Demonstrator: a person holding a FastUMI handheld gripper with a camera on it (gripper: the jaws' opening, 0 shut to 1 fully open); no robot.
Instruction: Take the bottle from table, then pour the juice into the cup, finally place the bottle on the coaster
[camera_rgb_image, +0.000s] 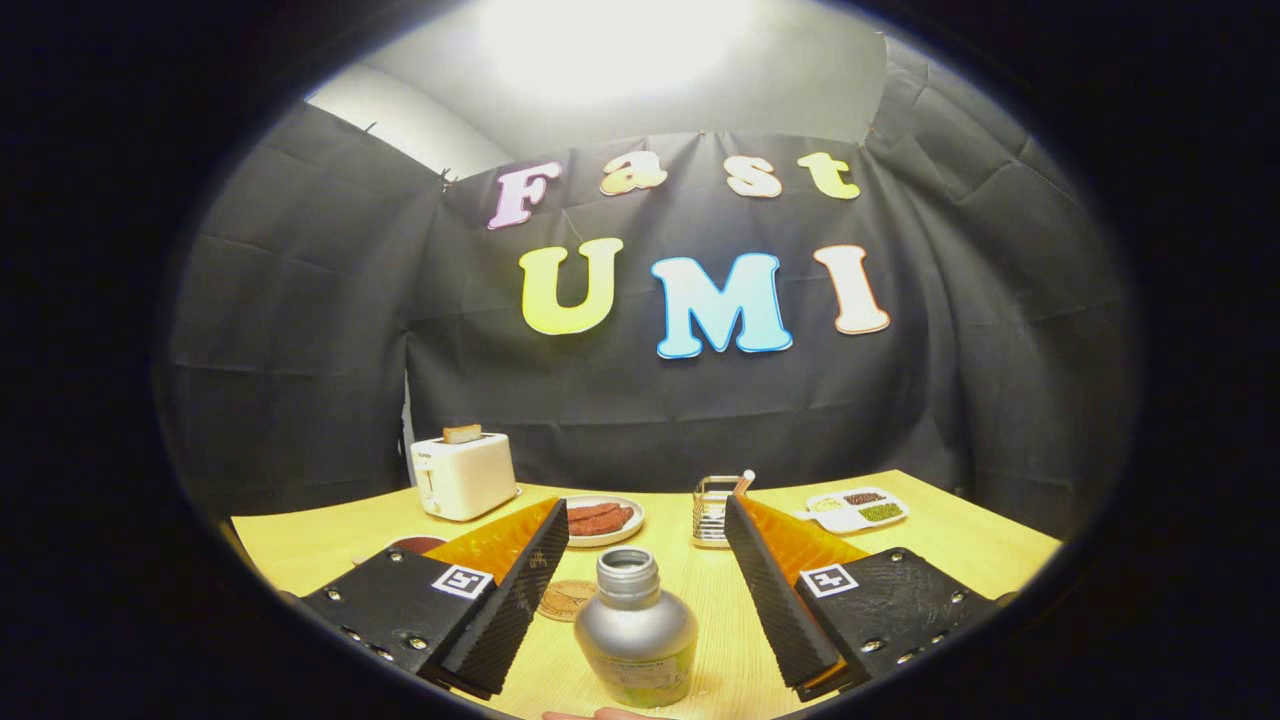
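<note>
In the gripper view, the gripper (647, 555) stands wide open and holds nothing, its fingers (520, 590) flanking a silver bottle (636, 630) that stands upright and uncapped on the wooden table (950, 545), touching neither. The round coaster (567, 600) lies just beyond. Judging by this, the grasp is not yet made; pouring and placing remain.
</note>
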